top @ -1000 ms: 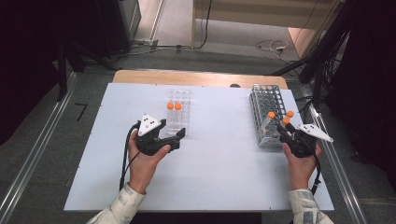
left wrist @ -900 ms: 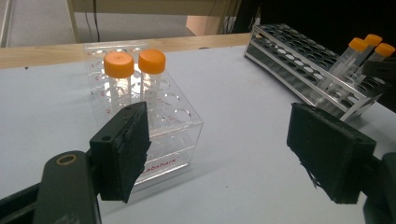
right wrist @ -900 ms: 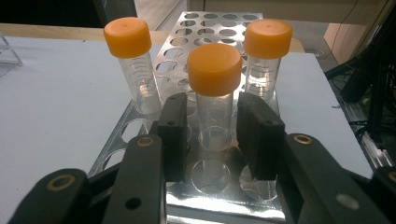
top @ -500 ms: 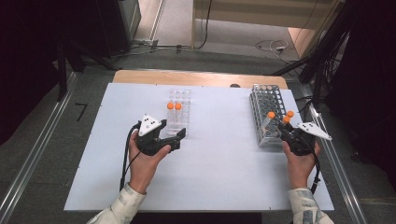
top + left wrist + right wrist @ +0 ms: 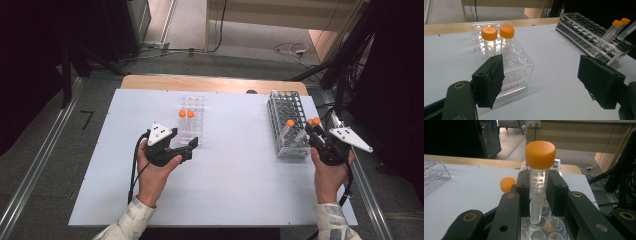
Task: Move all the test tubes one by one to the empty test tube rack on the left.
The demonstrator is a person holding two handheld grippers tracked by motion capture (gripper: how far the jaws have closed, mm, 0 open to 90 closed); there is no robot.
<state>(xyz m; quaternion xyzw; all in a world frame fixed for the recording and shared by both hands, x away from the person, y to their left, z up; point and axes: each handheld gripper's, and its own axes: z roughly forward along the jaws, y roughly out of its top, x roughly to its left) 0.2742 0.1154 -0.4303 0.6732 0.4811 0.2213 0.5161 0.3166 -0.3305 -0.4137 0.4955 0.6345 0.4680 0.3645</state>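
Two tubes with orange caps (image 5: pixel 497 32) stand in the clear rack (image 5: pixel 192 120) near the table's far edge. The right gripper (image 5: pixel 537 192) squeezes another tube (image 5: pixel 537 190), its tip just over a hole of the grey rack (image 5: pixel 287 125) by the right edge, maybe lifting it out. The left gripper (image 5: pixel 175 147) waits open, holding nothing.

The table top (image 5: pixel 235 190) across the middle of the high view is pale white-grey, with a tan wooden edge (image 5: pixel 210 83) along its far side. Both grippers, left (image 5: pixel 181 149) and right (image 5: pixel 314 131), are black with light grey plates. The tubes (image 5: pixel 489 41) have bright orange caps (image 5: pixel 540 154) on clear bodies. The clear rack (image 5: pixel 514 67) carries red lettering, and the other rack (image 5: pixel 287 122) is grey. The sleeves (image 5: pixel 332 222) at the bottom of the frame are pale with a faint pattern.
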